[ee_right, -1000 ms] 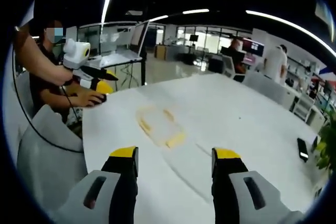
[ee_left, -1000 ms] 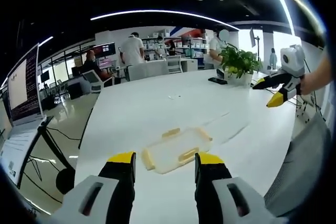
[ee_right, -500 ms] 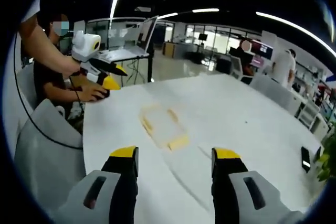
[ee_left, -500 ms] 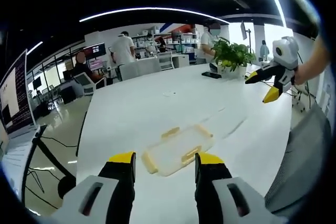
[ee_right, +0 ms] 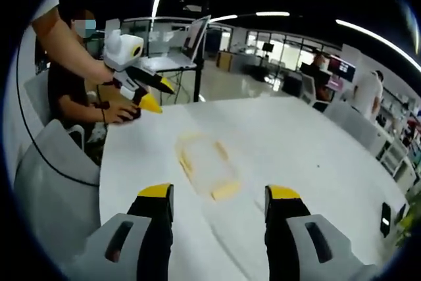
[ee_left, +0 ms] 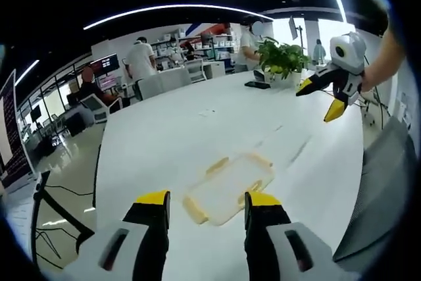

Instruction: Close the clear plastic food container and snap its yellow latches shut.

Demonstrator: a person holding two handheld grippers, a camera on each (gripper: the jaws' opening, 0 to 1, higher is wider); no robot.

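A clear plastic food container (ee_left: 229,187) with yellow latches lies flat on the white table (ee_left: 184,136), just beyond my left gripper (ee_left: 207,203), whose jaws stand apart with nothing between them. In the right gripper view the same container (ee_right: 205,165) lies ahead of my right gripper (ee_right: 220,199), which is open and empty. The right gripper (ee_left: 322,97) hangs in the air above the table at the right of the left gripper view. The left gripper (ee_right: 154,93) hangs above the table's near-left corner in the right gripper view.
A potted plant (ee_left: 281,60) and a dark phone (ee_left: 257,85) sit at the table's far end. Grey chairs (ee_right: 46,176) stand by the table edge. A seated person (ee_right: 75,90) rests a hand on the table corner. Other people stand at desks behind.
Both views have drifted: the container now sits a little lower and closer to my left gripper. The right gripper has dropped slightly lower over the table. Both stay open.
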